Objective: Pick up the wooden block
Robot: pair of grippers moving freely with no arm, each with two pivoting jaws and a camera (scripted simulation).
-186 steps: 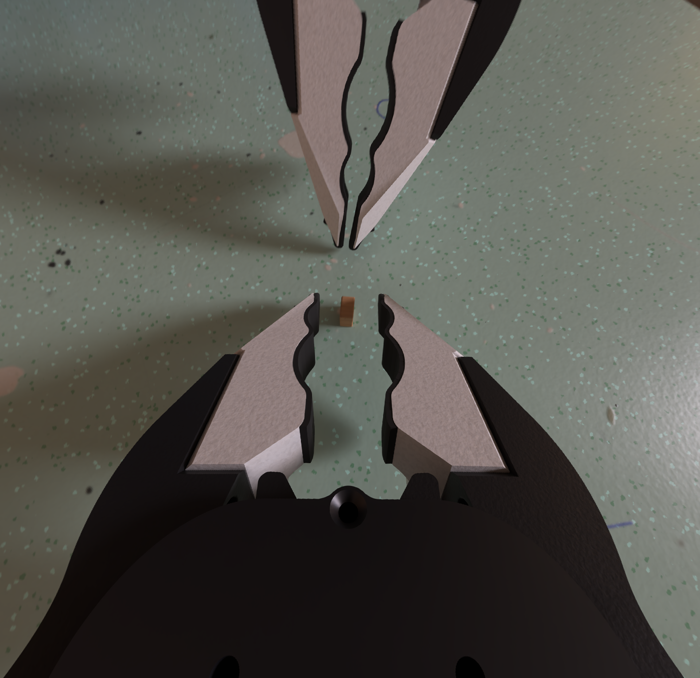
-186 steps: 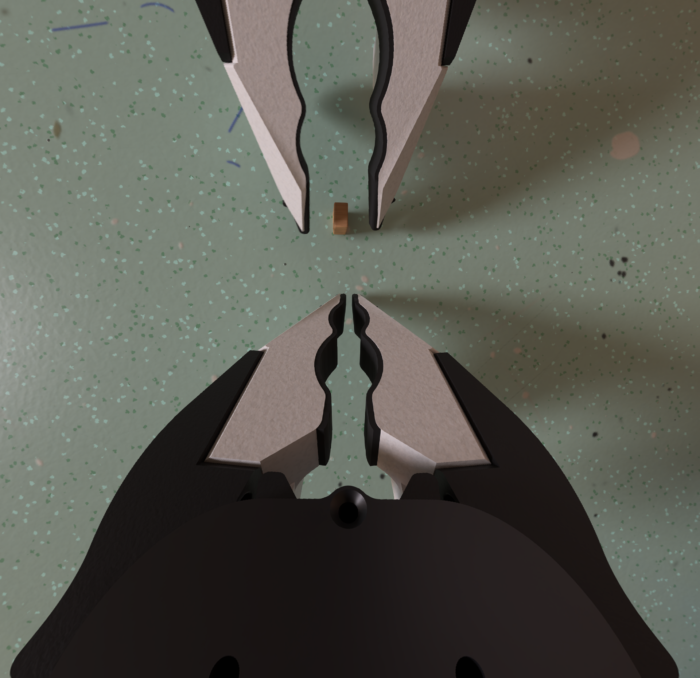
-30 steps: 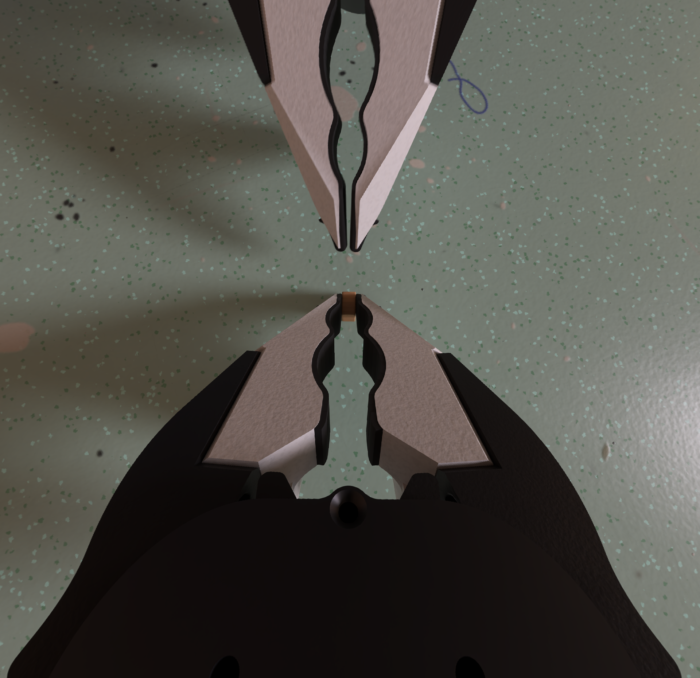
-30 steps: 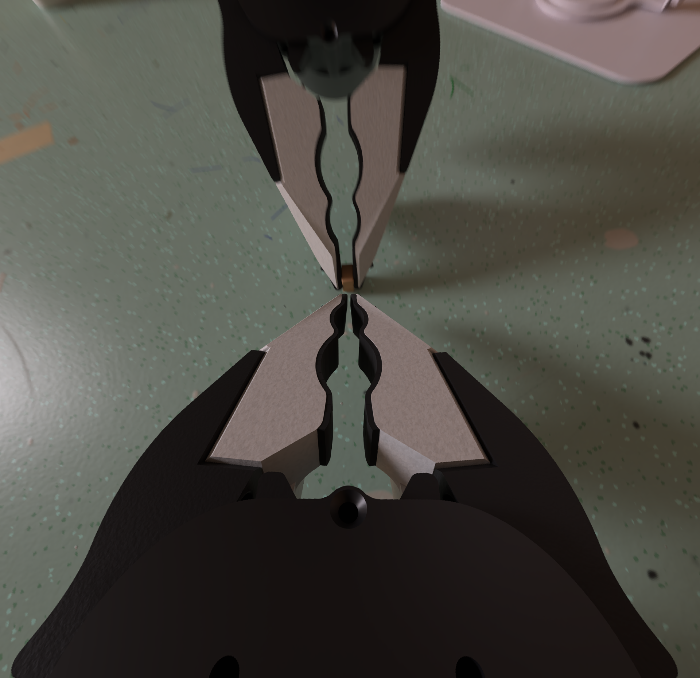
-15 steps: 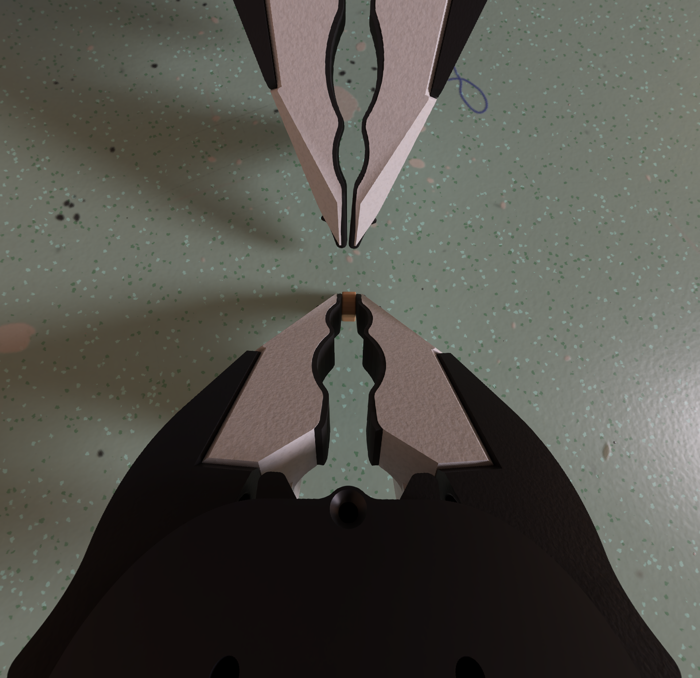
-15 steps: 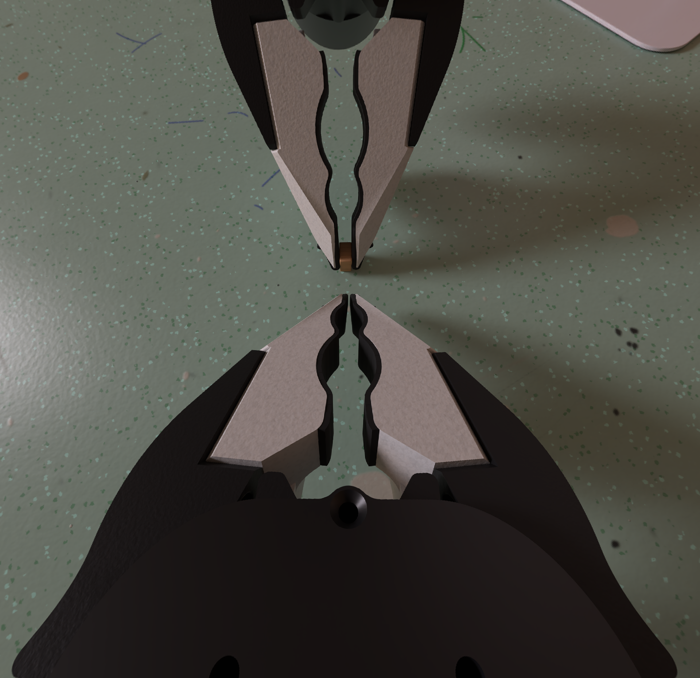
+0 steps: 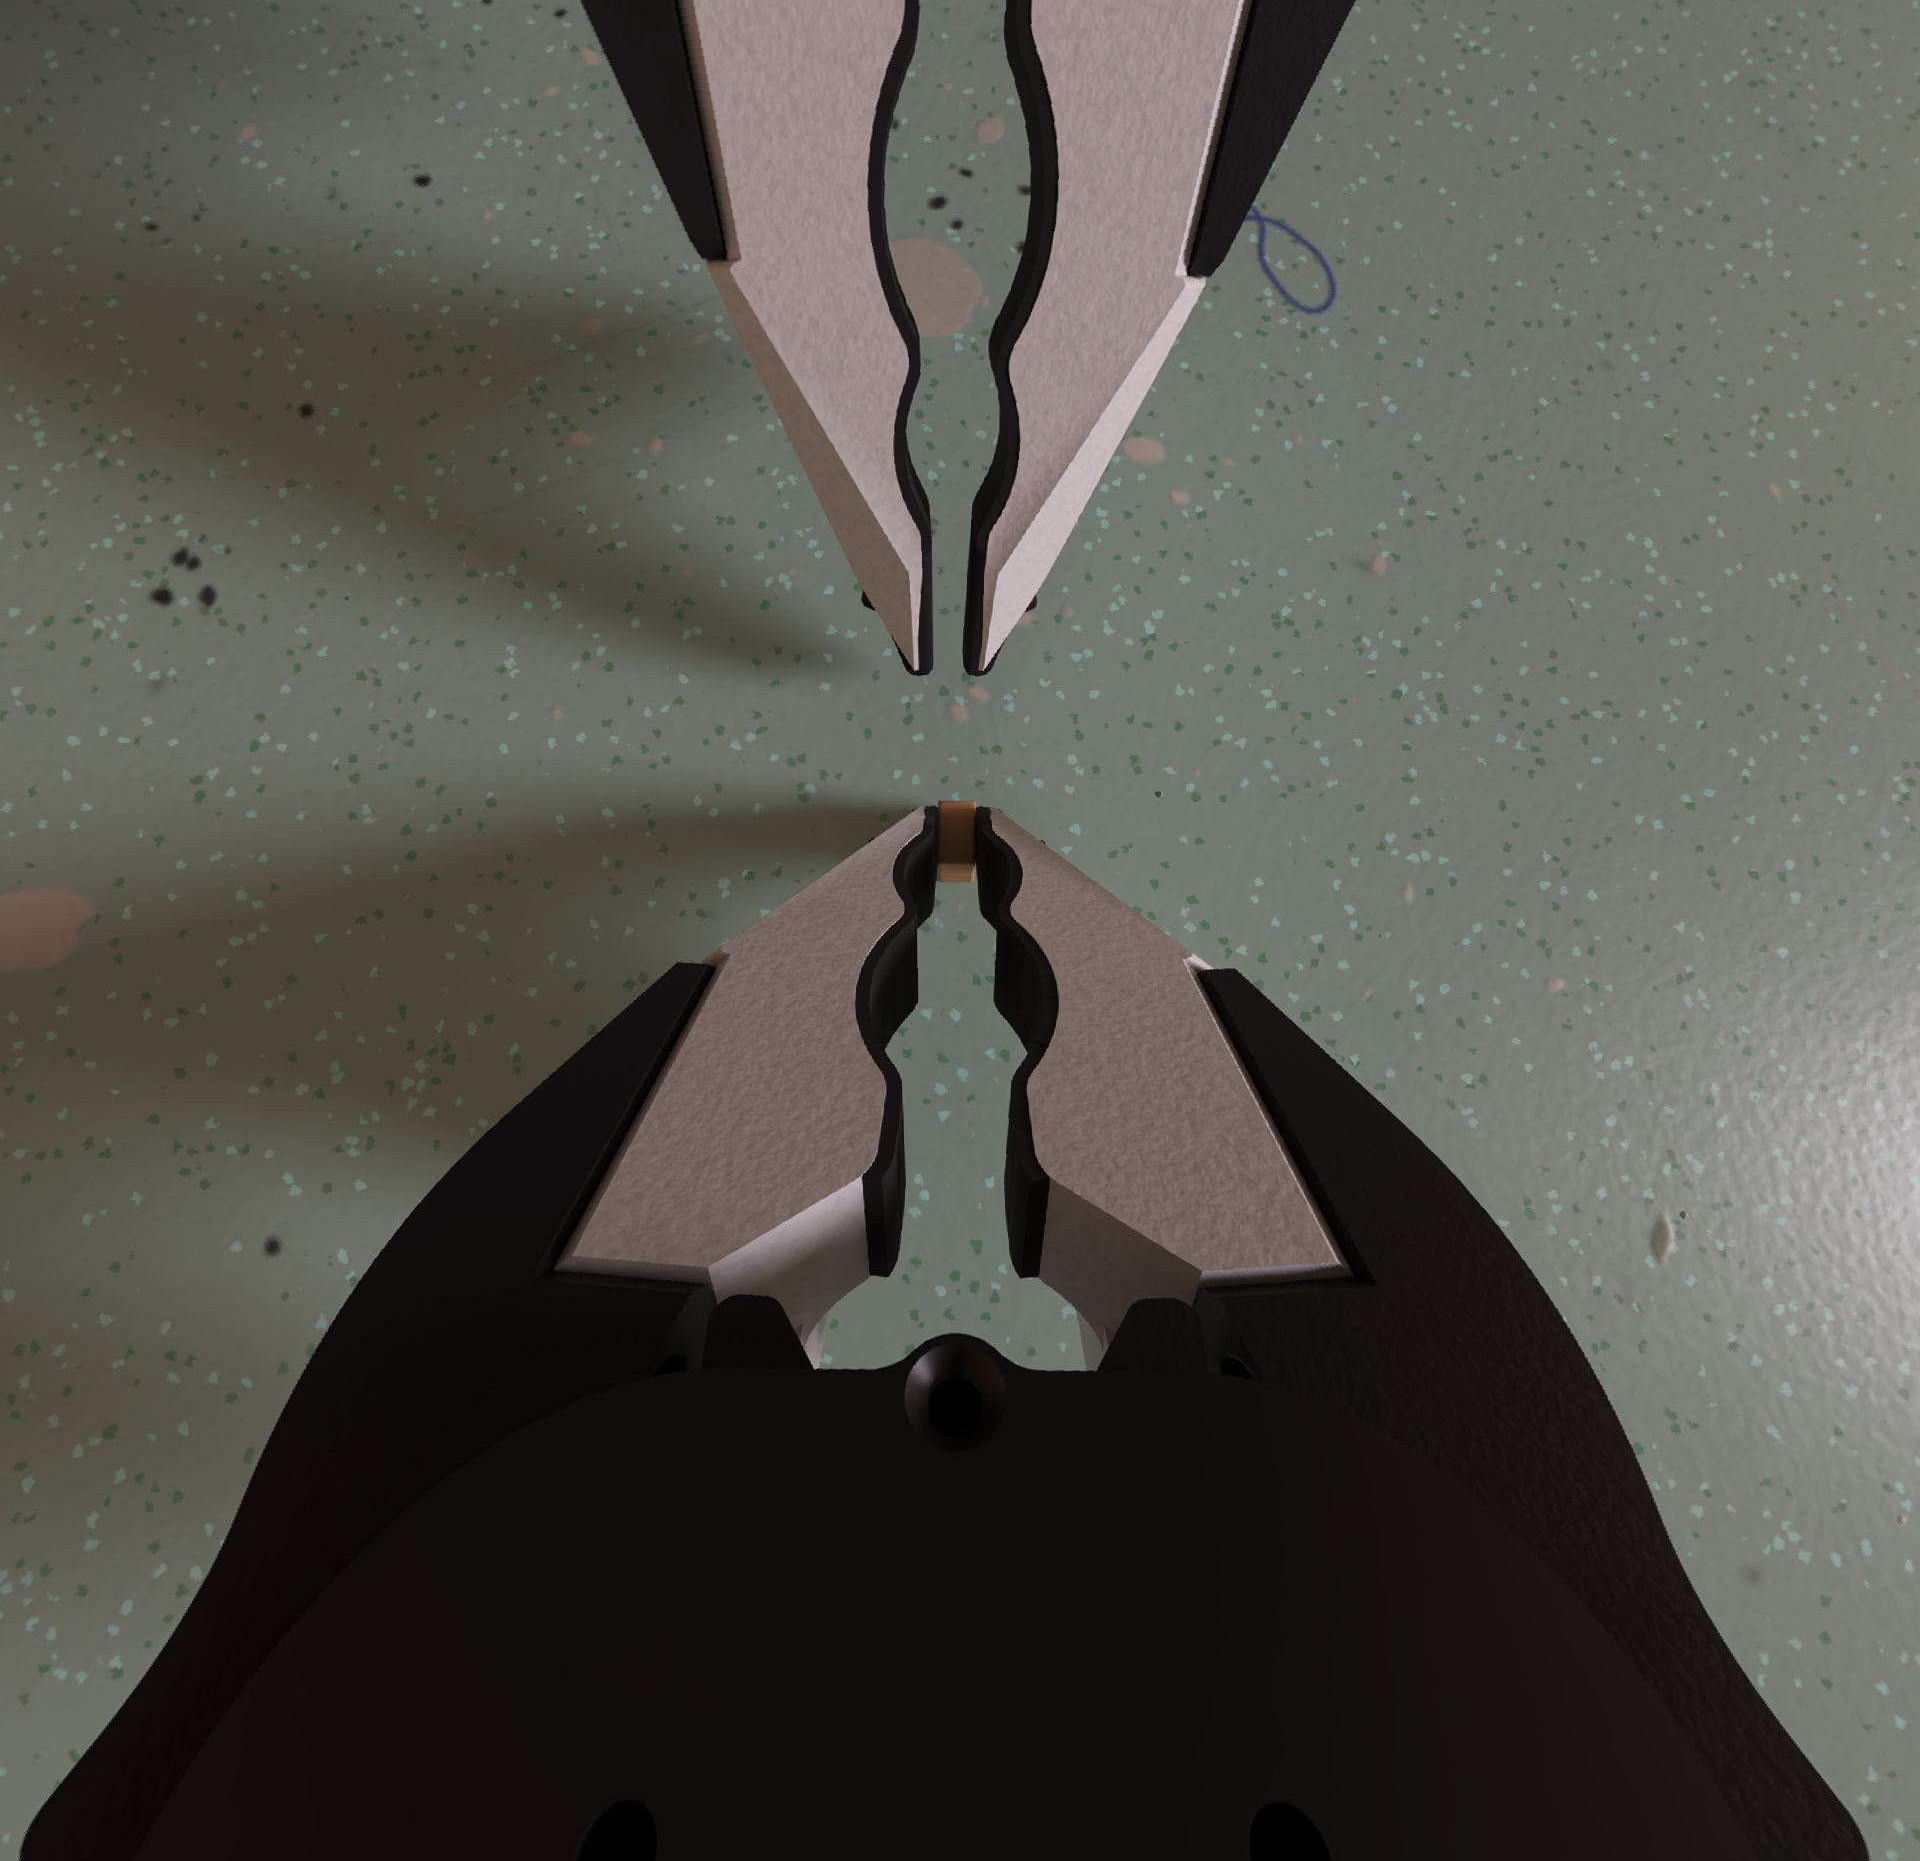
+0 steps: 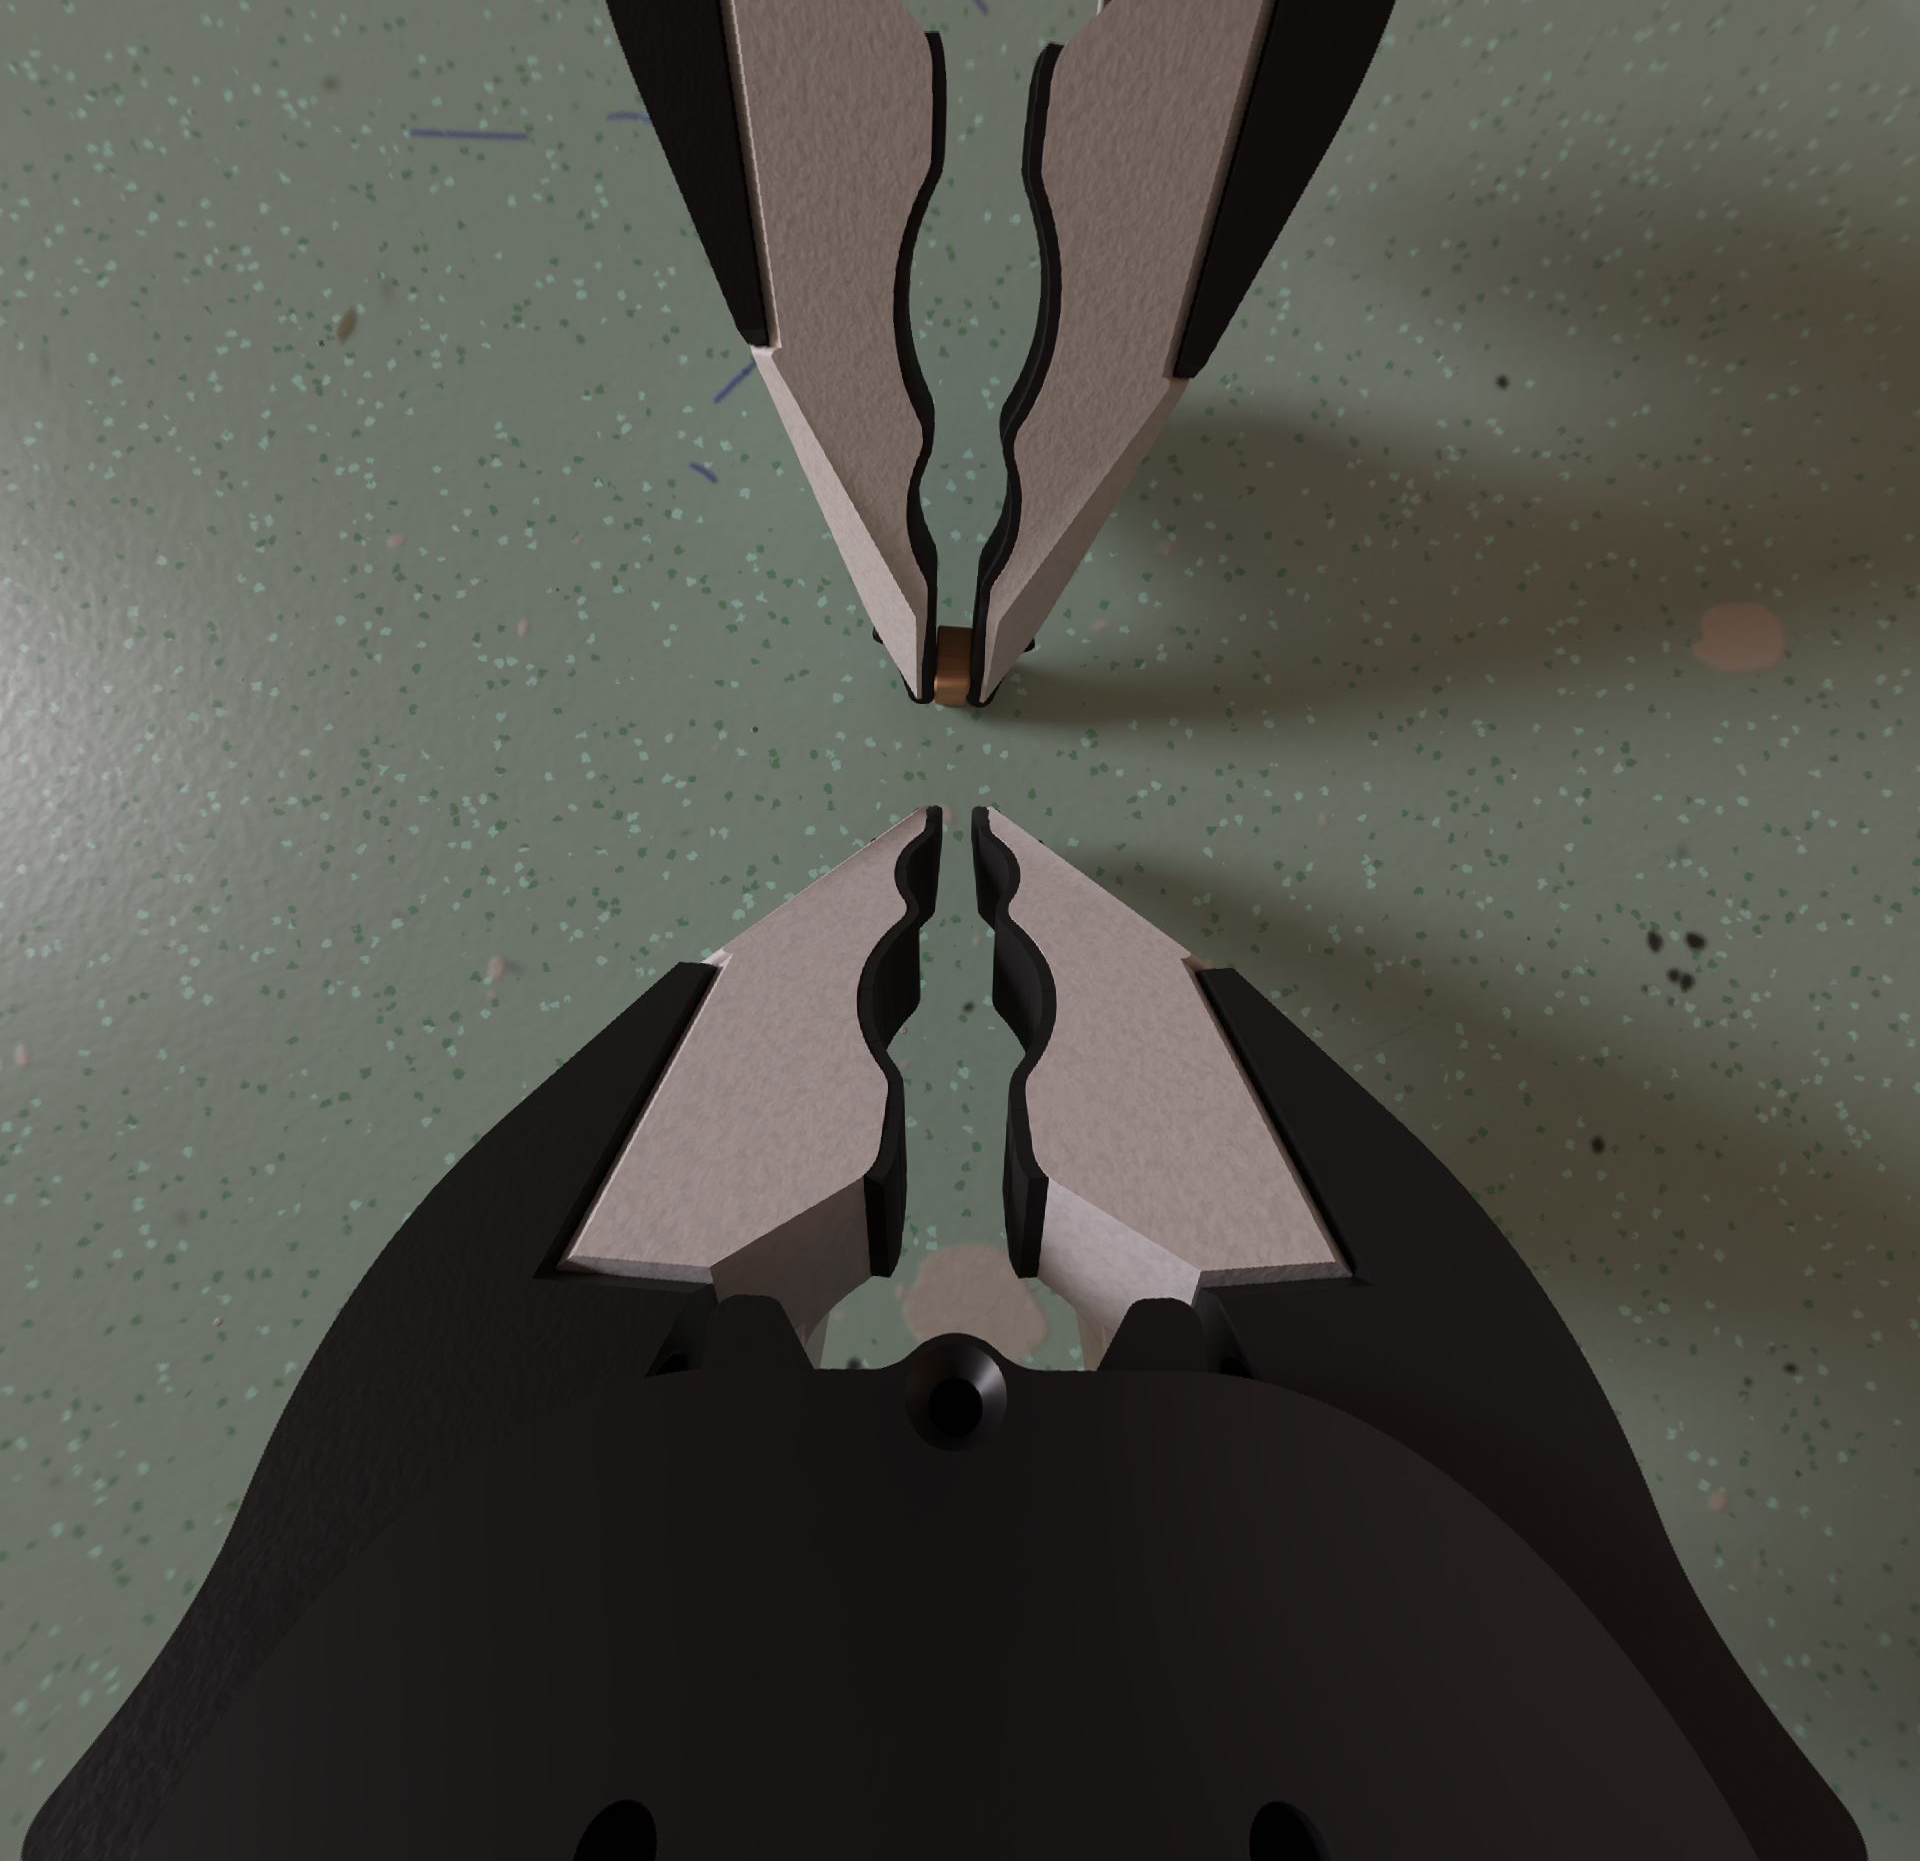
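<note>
**Wooden block pinched right at the fingertips, other gripper just parked opposite**

Wood-coloured and tiny, the wooden block [image 7: 955,841] sat clamped at the very tips of the left gripper [image 7: 955,843], with a bit of it poking out past the far end of the fingers. The jaws were nearly together, kept apart only by the block's own width. Makes sense to me: something that small never reaches the wavy hollows further back, so the tips were the only place to grab it.

From the right wrist view you got the same grip from the other side, the block [image 8: 951,665] showing between the far gripper's tips. I couldn't tell whether it had cleared the speckled green table [image 8: 312,668] or was touching it; the tips' shadow started close beside them, so it was low either way.

The right gripper [image 8: 956,824] held nothing, its fingers drawn in to a thin slit. It pointed straight at the left one, tips near but apart, probably out of the way so the lift stayed clear.

My guess is a tip-only hold like that could slip if jerked.
</note>
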